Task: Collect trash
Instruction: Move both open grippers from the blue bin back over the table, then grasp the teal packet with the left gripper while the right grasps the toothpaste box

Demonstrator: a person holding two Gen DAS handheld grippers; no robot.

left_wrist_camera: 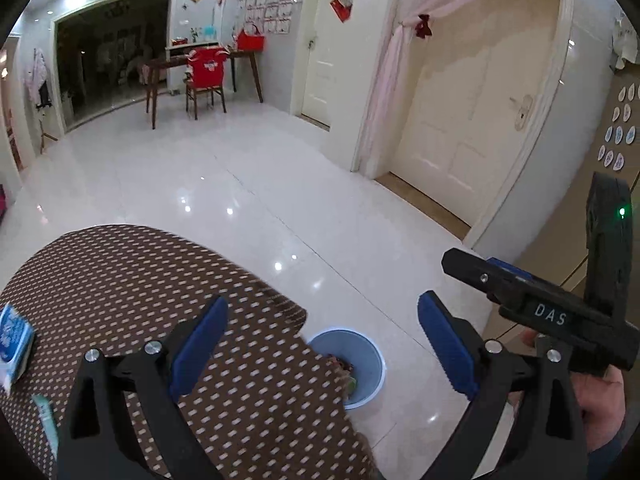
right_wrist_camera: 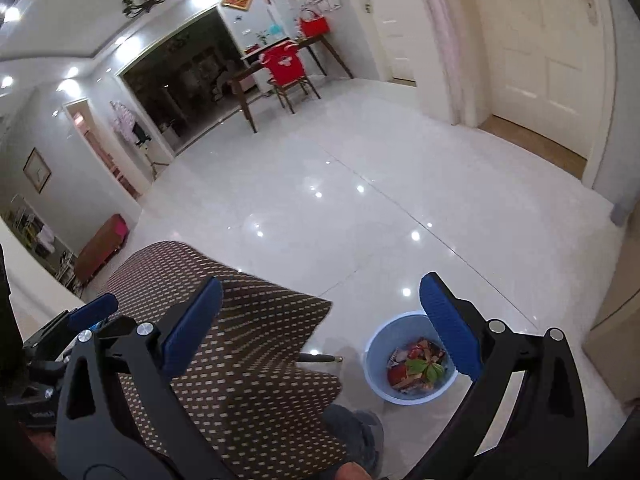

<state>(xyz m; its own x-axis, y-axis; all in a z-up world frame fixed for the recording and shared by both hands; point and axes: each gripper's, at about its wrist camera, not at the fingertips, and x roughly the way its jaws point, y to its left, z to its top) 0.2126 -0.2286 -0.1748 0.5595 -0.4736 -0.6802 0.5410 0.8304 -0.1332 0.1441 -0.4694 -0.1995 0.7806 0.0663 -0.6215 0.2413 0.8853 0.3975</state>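
Observation:
A light blue trash bin stands on the white floor beside the table and holds red wrappers, paper scraps and green leaves. In the left wrist view the bin is partly hidden by the tablecloth edge. My left gripper is open and empty, above the table corner and the bin. My right gripper is open and empty, high above the bin. The right gripper's body also shows in the left wrist view.
A table with a brown dotted cloth fills the lower left. A blue-white tissue pack lies at its left edge. A closed door, a far desk and red-covered chair stand around the glossy floor.

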